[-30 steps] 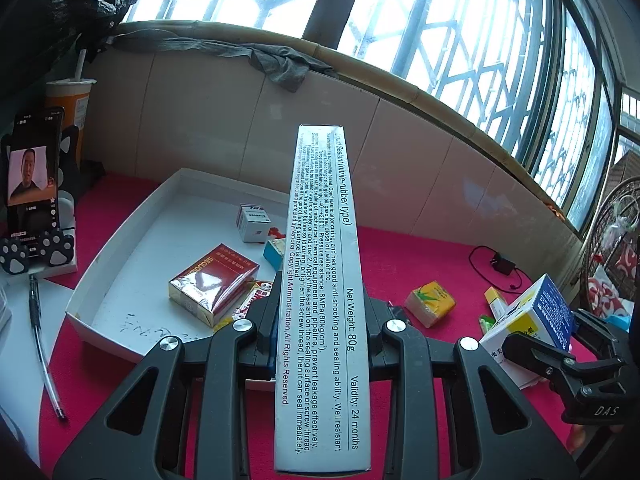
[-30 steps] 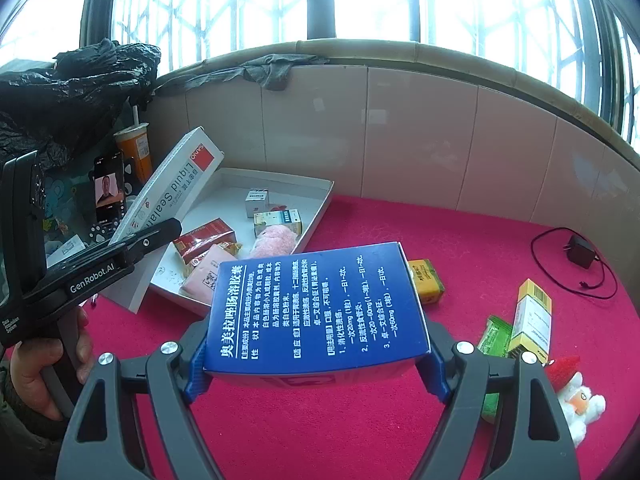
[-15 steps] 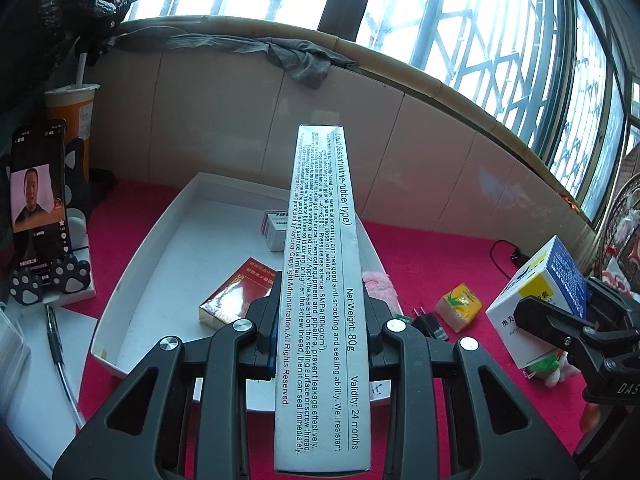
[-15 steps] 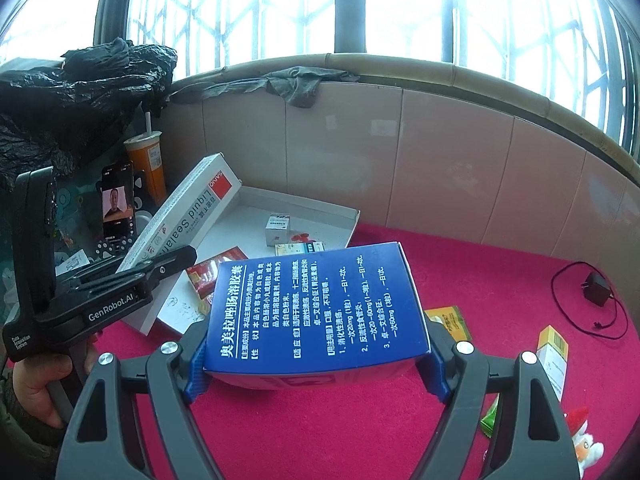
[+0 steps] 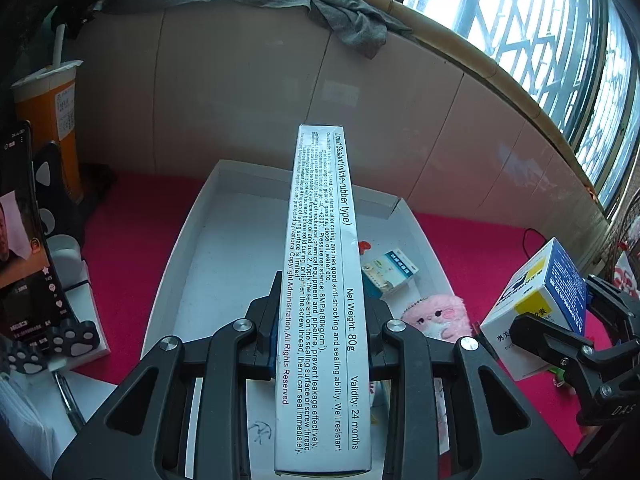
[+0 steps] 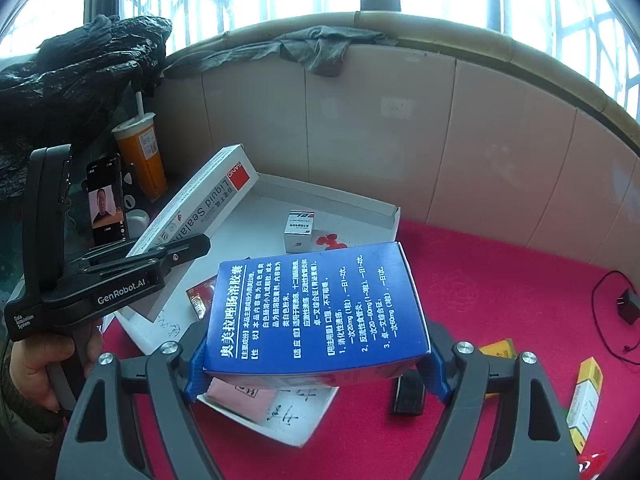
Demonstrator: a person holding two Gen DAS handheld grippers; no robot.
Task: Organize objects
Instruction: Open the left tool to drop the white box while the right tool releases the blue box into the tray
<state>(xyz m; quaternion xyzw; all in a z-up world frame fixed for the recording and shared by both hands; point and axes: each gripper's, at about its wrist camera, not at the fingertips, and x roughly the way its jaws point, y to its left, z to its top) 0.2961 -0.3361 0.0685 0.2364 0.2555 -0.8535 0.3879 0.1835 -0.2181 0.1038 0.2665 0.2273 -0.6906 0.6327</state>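
Sealant carton: long narrow white carton (image 5: 322, 280) clamped across its thin sides in my left hand-held gripper (image 5: 320, 344), reaching well ahead of the fingers, out over the white tray (image 5: 208, 264)
Handling of it: I judge it light and stiff, but the long overhang could swing; the grip sits near one end, nearer the middle would steady it
Medicine box: blue box (image 6: 316, 308) pinched by its two side faces in my right hand-held gripper (image 6: 316, 368), jaws wide around it, hanging over the tray's near corner (image 6: 304, 432)
Handling of it: thin card, I think; firm squeezing might dent the walls
Tray contents: small white box (image 6: 300, 232) ahead of my right hand-held gripper, pink plush (image 5: 436, 316) just right of my left one
Counter: red cloth (image 6: 500, 300), yellow packs (image 6: 586, 400) to my right
Next: lowering both into the tray, I judge
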